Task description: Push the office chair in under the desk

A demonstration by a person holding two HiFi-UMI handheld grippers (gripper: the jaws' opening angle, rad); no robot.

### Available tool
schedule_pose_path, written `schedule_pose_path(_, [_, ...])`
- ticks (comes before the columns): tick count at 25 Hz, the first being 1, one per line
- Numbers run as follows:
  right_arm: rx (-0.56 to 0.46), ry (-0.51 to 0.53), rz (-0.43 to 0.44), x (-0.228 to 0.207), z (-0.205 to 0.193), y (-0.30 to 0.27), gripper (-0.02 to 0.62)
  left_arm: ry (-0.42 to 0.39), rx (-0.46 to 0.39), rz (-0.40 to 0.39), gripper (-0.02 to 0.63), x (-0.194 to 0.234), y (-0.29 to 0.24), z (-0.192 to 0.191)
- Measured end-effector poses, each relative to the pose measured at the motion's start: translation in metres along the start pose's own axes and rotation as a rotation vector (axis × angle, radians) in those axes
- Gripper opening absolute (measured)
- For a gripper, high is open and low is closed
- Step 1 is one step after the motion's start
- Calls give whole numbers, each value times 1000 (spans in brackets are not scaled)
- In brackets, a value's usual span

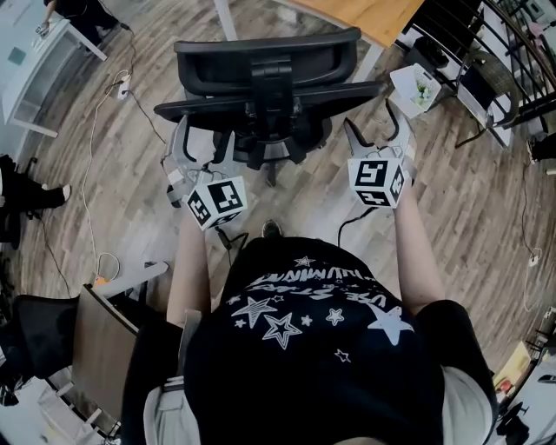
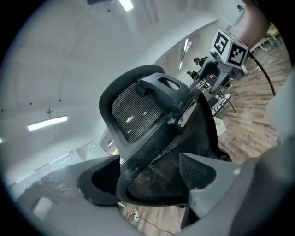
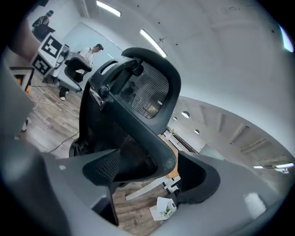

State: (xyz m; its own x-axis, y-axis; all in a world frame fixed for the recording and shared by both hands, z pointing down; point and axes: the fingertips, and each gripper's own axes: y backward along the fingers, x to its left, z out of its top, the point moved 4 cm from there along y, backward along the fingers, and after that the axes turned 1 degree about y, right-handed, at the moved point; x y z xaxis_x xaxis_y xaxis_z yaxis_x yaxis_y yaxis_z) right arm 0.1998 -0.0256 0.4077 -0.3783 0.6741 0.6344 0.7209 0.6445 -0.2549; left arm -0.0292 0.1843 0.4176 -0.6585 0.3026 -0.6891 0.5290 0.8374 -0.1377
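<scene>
Office chair (image 1: 269,69): black mesh back, curved plastic frame, base mostly hidden, near wooden table (image 1: 365,13) cropped at top. Left tongs (image 1: 198,139), right tongs (image 1: 373,130) wide, backrest edge between, unclamped.

**Both tools open at the chair's back**

A black office chair (image 1: 269,83) stands at the top of the view, seen from above, its back turned toward the person. Past it, the corner of a wooden counter (image 1: 373,16) on white legs shows at the top edge. The left tool (image 1: 198,139) sits at the left end of the chair's back, jaws spread apart. The right tool (image 1: 372,123) sits at the right end, jaws spread too. Whether either touches the chair cannot be told from here. Below them is the person's black shirt (image 1: 304,348) with white stars. A cable (image 1: 87,200) trails over the wooden floor (image 1: 469,200) at left, and a small white box (image 1: 415,87) lies at right.
</scene>
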Motion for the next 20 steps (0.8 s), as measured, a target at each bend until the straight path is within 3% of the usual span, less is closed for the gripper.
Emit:
schedule_pose_path(4, [29,34,-31,5,5,-10,390,-65,-19,4,403,15,-8,-9])
schedule_pose_path(12, [92,96,-84,13,17,-19,380,-108,-90,-30,403,29,-19,-16])
schedule_pose_path(20, [131,153,-107,9,16,-24,380,-141,-100,-49,403,33,-28,-13])
